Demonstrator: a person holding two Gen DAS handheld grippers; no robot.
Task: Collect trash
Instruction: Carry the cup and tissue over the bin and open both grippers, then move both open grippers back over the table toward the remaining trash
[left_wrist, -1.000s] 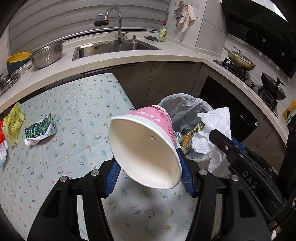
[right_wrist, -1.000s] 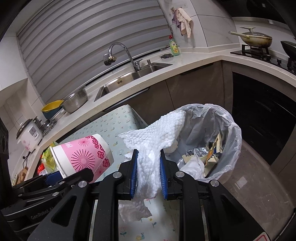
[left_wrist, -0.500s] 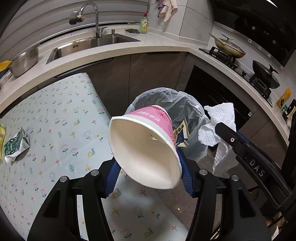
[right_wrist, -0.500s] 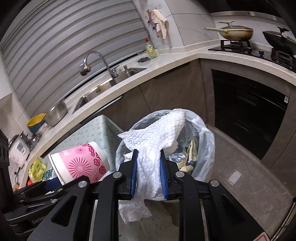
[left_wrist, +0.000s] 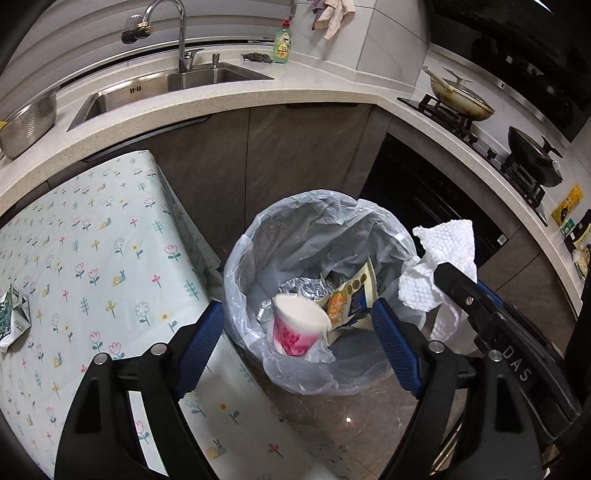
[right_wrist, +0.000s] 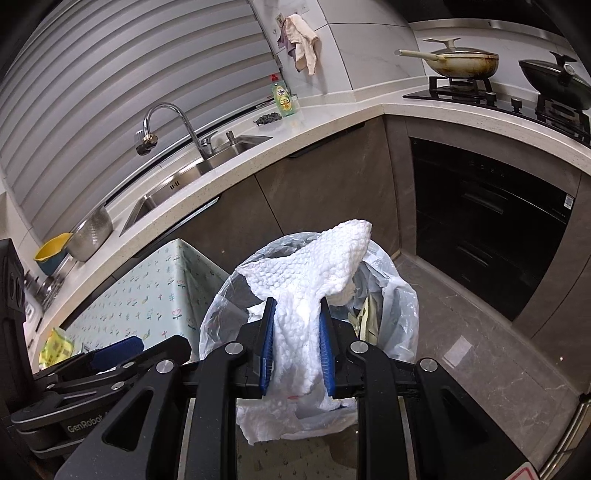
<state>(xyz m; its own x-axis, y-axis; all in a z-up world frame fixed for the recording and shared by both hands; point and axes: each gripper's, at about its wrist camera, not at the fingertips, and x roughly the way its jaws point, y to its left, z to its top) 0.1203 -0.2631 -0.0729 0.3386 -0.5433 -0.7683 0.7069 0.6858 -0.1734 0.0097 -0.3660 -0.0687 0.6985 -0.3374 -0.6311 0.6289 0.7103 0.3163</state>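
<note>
Pink-and-white cup (left_wrist: 297, 326), white dimpled paper towel (right_wrist: 306, 295), pale green flower-print tablecloth (left_wrist: 92, 266), grey translucent bin liner (left_wrist: 314, 236).

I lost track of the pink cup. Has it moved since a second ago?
Yes. The cup has left the left gripper, whose jaws are opening, and now sits down in the bin, beside the table.

The left gripper (left_wrist: 297, 332) points steeply downward, its jaws opening wide with nothing pressed between the blue pads (left_wrist: 201, 338). The right gripper (right_wrist: 297, 345) sits at its three o'clock, angled down less steeply, jaws nearly closed and clamping a white paper towel (right_wrist: 299, 325) that spills out toward twelve and six o'clock.
</note>
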